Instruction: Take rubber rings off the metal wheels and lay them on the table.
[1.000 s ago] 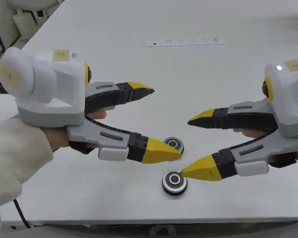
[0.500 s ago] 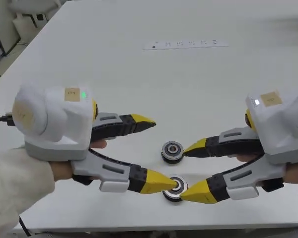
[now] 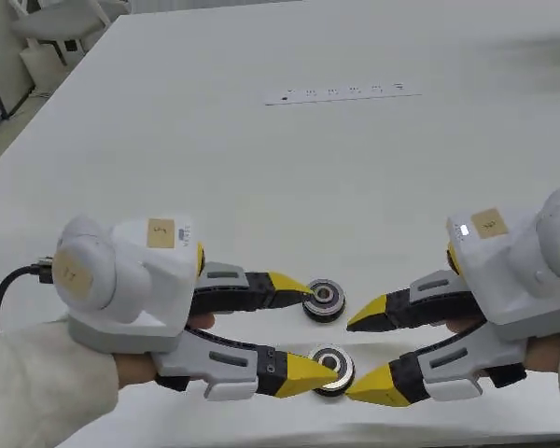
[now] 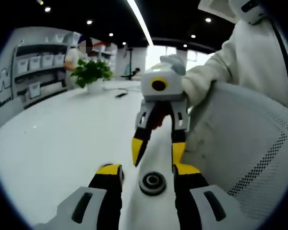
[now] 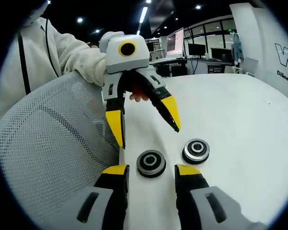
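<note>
Both hand-held grippers stand with jaws spread and nothing held. The white-and-grey left gripper (image 3: 319, 329), with black, yellow-tipped jaws, comes in from one side and the matching right gripper (image 3: 351, 359) from the other, their tips almost meeting near the front edge of the broad white table (image 3: 261, 168). Between them lie two small round metal wheels, each with a dark rubber ring round its rim: the near wheel (image 3: 330, 362) and, just beyond it, the far wheel (image 3: 324, 299). In each gripper view the near wheel lies flat between that gripper's own open jaws. In the head view the lower yellow tips of both are right at its rim, though I cannot tell whether they touch it. I judge the work barely begun: both rubber rings look to be on their wheels and none lies loose on the table, so both remain to be pulled off and laid down.
</note>
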Available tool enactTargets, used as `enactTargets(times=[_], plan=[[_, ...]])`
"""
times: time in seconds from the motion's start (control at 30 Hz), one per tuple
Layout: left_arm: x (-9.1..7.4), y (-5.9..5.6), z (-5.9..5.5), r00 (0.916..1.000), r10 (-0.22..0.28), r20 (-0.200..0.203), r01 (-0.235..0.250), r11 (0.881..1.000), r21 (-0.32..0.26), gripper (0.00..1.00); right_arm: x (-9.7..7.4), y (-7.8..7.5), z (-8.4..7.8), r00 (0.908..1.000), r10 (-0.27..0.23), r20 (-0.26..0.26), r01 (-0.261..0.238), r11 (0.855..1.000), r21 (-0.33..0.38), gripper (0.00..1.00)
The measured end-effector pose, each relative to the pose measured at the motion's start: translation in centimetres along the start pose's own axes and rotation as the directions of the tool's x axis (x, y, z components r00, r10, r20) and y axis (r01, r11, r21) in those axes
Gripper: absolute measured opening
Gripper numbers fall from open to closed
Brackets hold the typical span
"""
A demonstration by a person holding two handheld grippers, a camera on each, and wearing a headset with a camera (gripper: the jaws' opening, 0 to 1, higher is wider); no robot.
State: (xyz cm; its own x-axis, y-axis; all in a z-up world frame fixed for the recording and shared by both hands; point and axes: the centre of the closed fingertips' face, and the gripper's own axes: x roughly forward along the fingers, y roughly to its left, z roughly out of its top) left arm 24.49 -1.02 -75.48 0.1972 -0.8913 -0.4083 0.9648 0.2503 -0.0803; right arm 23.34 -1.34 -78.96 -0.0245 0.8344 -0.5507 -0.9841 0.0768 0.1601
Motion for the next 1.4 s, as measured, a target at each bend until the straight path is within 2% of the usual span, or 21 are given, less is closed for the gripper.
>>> enactTargets(times=[0.07, 0.17, 0.3, 0.63, 0.73, 1.03, 1.2, 1.4], plan=[[0.2, 0.0, -0.1, 1.0000, 0.003, 0.004, -0.003, 1.000, 0.004, 0.41, 0.1, 0.0, 0.0, 1.0000, -0.002, -0.003, 0.002, 1.000, -0.001, 0.33], [0.6, -0.1, -1.0, 0.9996, -0.004, -0.026, 0.004, 1.000, 0.005, 0.38, 0.2, -0.1, -0.4, 0.9998, -0.002, -0.017, 0.001, 1.000, -0.006, 0.31], [0.9, -0.4, -1.6, 0.9989, -0.016, -0.044, 0.016, 1.000, 0.002, 0.32, 0.3, -0.2, -0.6, 0.9997, -0.006, -0.023, 0.006, 1.000, -0.005, 0.28], [1.8, -1.4, -2.5, 0.9944, -0.039, -0.098, 0.043, 0.998, 0.043, 0.22, 0.5, -0.1, -1.1, 0.9988, -0.001, -0.049, 0.001, 1.000, -0.010, 0.23], [1.8, -1.2, -2.7, 0.9942, -0.031, -0.103, 0.036, 0.998, 0.047, 0.19, 0.6, -0.1, -1.2, 0.9986, -0.001, -0.053, 0.000, 1.000, -0.010, 0.22], [1.7, -1.0, -3.6, 0.9914, -0.014, -0.130, 0.022, 0.998, 0.060, 0.16, 0.6, -0.1, -1.3, 0.9982, -0.004, -0.059, 0.004, 1.000, -0.008, 0.21], [1.7, -1.1, -3.5, 0.9926, -0.015, -0.120, 0.026, 0.996, 0.091, 0.14, 0.7, -0.3, -1.4, 0.9981, -0.009, -0.061, 0.009, 1.000, 0.005, 0.20], [1.6, -1.1, -3.3, 0.9935, -0.009, -0.113, 0.019, 0.996, 0.092, 0.14, 0.8, -0.3, -1.6, 0.9974, -0.010, -0.071, 0.010, 1.000, -0.001, 0.19]])
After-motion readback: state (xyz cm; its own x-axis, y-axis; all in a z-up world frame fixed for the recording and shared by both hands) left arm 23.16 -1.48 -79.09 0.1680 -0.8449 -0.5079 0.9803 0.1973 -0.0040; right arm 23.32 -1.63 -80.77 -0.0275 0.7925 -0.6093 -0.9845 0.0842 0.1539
